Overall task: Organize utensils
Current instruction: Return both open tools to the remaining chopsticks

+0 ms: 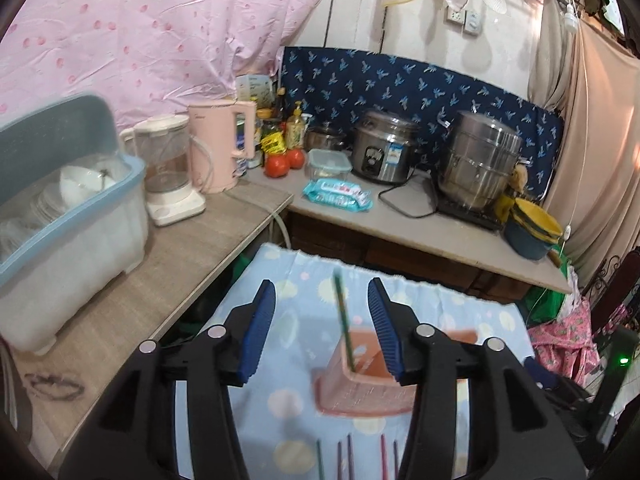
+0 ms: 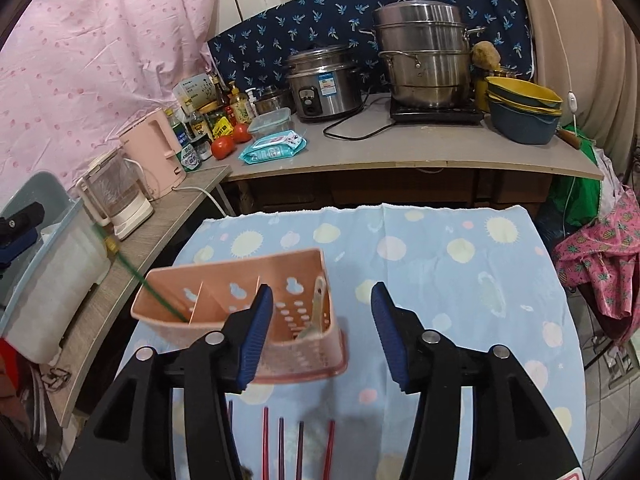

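Dark chopsticks (image 2: 298, 446) lie unsorted nearest on the cloth (image 2: 440, 264); both the left gripper (image 1: 322, 330) and right gripper (image 2: 322, 336) gape empty; beyond, the pink holder (image 2: 240, 312) already has a green chopstick (image 2: 136, 274) and a spoon (image 2: 316, 308)

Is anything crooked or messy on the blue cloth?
The green chopstick leans far sideways out of the pink utensil holder's left compartment, not upright. More chopsticks lie loose on the cloth in front of the holder.

Matt pink plastic holder (image 2: 240, 312) on soft printed cloth (image 2: 440, 264)
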The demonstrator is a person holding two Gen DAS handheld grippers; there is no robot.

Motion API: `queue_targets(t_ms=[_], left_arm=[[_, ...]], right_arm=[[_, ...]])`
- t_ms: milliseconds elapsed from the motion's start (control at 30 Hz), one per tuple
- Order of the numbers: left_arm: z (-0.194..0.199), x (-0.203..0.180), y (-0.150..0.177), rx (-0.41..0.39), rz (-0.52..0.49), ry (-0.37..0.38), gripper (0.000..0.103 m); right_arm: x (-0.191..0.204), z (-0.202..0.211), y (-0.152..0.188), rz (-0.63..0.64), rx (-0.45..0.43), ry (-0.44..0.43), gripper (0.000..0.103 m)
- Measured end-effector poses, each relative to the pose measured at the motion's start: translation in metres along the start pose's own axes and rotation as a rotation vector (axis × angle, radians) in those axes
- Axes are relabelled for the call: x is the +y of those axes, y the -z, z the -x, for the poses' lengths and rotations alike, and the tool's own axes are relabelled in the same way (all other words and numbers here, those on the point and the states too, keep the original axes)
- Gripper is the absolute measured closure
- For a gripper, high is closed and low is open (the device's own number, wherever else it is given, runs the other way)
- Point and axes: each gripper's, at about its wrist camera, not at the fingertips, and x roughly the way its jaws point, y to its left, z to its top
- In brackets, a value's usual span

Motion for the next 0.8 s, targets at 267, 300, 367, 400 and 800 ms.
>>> queue_targets(t_ms=[267, 300, 367, 400, 800], left_arm=[[0.025, 0.013, 0.071, 0.092, -0.025, -0.041, 0.056], [0.027, 0.015, 0.085, 0.117, -0.029, -0.045, 0.056], [0.030, 0.019, 0.113, 0.166, -0.023, -0.047, 0.056], [0.031, 0.020, 0.123, 0.183, -0.023, -0.048, 0.056], [0.042, 0.027, 0.255, 0.408, -0.034, -0.083, 0.057]], right_arm=[[0.000, 0.050, 0.074, 0.042, 0.033, 0.034, 0.047], [0.000, 0.054, 0.084, 0.045, 0.041, 0.040, 0.047], [-0.001, 0.063, 0.109, 0.052, 0.066, 0.048, 0.047], [-0.001, 0.066, 0.119, 0.053, 0.075, 0.054, 0.047], [-0.009, 0.077, 0.237, 0.089, 0.243, 0.093, 0.047]])
